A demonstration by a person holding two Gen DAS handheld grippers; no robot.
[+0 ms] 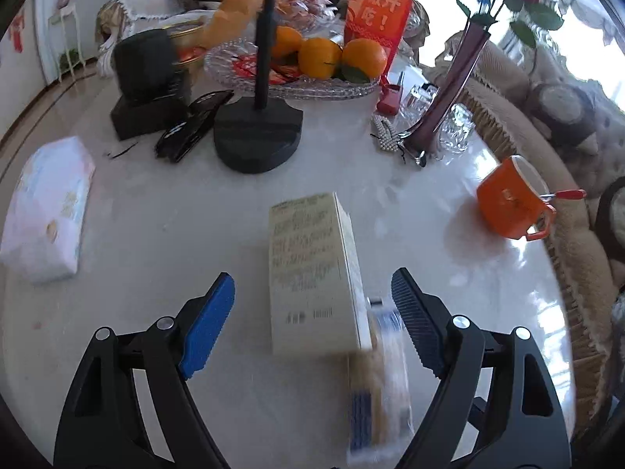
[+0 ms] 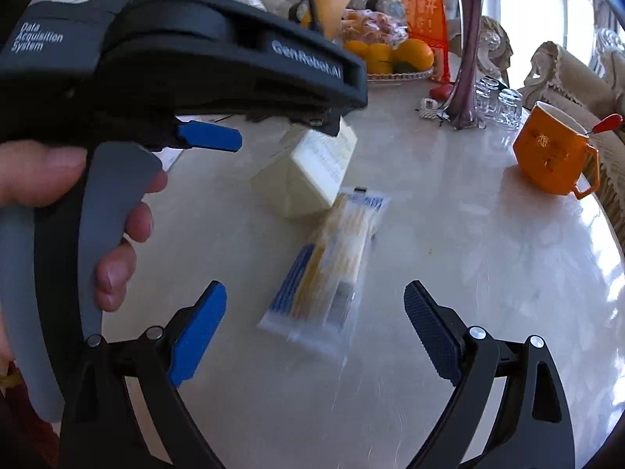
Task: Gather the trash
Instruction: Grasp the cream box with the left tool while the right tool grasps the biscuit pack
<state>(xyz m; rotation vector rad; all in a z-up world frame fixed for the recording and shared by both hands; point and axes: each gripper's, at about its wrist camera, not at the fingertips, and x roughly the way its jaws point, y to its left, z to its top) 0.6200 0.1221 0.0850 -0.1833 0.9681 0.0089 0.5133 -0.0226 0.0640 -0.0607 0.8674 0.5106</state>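
Trash on the table (image 1: 164,203) comes in two pieces: a clear plastic packet (image 2: 328,269) with blue and yellow print, lying flat nearest the cameras, and a pale cardboard box (image 1: 312,269) touching the packet's far end. In the left wrist view the left gripper (image 1: 312,312) has its jaws apart, the box lying between the blue pads without either pad pressing on it, and the packet runs from the box's near right corner toward the right finger. In the right wrist view the right gripper (image 2: 314,328) also stands wide apart above the packet, which lies between the fingers untouched. To the left of that view a hand (image 2: 117,234) wraps the grey trigger of the other gripper, whose black body crosses above the box. Farther out, a white tissue pack (image 1: 47,211) sits at the left edge of the table and an orange mug (image 1: 511,203) with a red-handled utensil in it sits at the right. Beyond these stand a black round stand base (image 1: 258,136), a dark remote (image 1: 191,125), a purple vase (image 1: 449,90) and clear glasses (image 2: 500,103). Farthest back, a glass dish (image 1: 293,86) holds oranges (image 1: 320,56), with a red card (image 1: 375,13) behind it.
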